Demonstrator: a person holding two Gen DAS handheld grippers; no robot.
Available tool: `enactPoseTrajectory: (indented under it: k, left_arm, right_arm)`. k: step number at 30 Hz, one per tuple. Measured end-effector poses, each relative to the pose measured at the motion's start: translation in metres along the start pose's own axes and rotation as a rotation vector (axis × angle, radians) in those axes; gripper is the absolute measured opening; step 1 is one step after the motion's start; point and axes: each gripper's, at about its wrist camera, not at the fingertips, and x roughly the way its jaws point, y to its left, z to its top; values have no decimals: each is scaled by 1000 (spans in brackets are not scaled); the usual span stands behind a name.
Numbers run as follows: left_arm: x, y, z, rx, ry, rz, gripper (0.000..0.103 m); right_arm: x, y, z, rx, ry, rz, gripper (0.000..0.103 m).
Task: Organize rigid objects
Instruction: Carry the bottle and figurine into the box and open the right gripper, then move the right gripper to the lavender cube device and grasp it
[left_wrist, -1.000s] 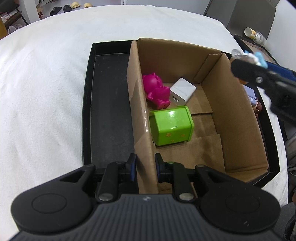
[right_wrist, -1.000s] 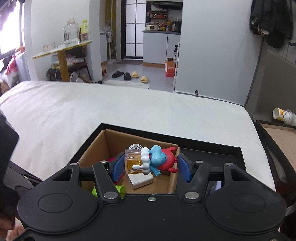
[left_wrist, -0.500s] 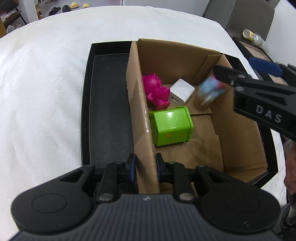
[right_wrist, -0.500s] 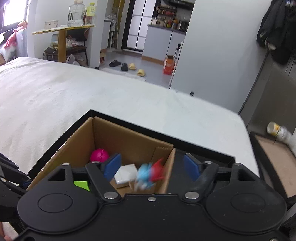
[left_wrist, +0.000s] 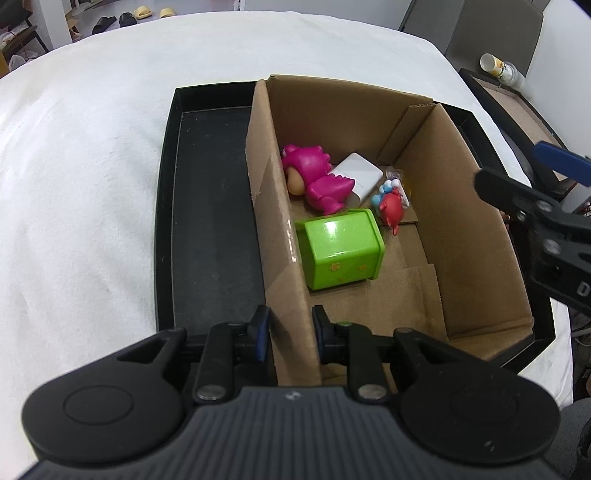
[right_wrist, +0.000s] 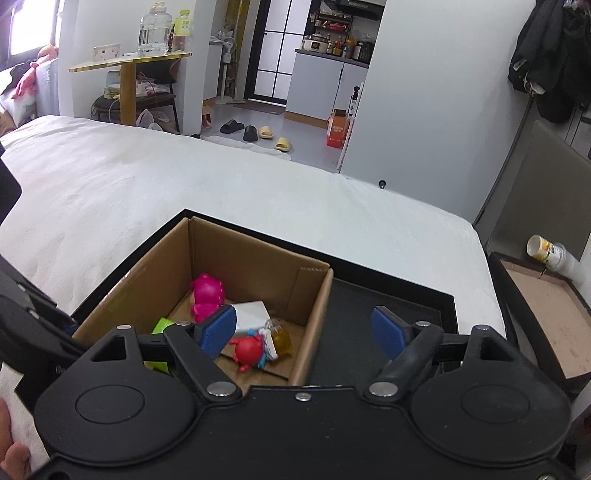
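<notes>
From the left wrist, the left tool (left_wrist: 290, 332) is clamped on the near end of the left wall of the cardboard box (left_wrist: 476, 236), one finger outside the wall and one inside. The box stands inside a black tray (left_wrist: 210, 221), which lies on a bed covered in white cloth (left_wrist: 85, 184); bare tray floor runs along the box's left side. Inside the box, a green toy house (left_wrist: 341, 253) lies against the left wall, a pink dinosaur figure (left_wrist: 317, 179) lies beyond it, a white charger block (left_wrist: 358, 177) sits just right of the dinosaur, and a red-and-blue figurine (left_wrist: 389, 206) lies on the box floor beside the charger, just beyond the green house. The right tool (left_wrist: 535, 184) hangs past the box's right wall. From the right wrist, the right tool (right_wrist: 304, 332) has just been opening; its blue pads stand wide apart with nothing between them, above the box's right wall. The figurine (right_wrist: 251, 349) lies below, free of the pads. Beyond the bed are slippers (right_wrist: 258, 134) on a grey floor, a wooden side table with a water jug (right_wrist: 155, 29), a kitchen doorway (right_wrist: 280, 51), and dark coats (right_wrist: 550, 59) hanging on the right.
</notes>
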Motion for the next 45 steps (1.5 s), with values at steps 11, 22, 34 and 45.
enactPoseTrajectory:
  k: [11,22,34,45]
  left_arm:
    - [4,-1,-2,-4,18,7,22]
    - [10,-4,-2,-3,41,38,21]
    - [8,-3,-1,-86,40,70,18]
    - [3,8,0,-152,31,53,17]
  right_arm:
    - [-1,-31,-26,88,4,-51,80]
    - [15,-63,-44,194,11,-78,80]
    - [48,-82,-68,313,44,-110,77]
    - [70,-83,-77,338,86,-122,68]
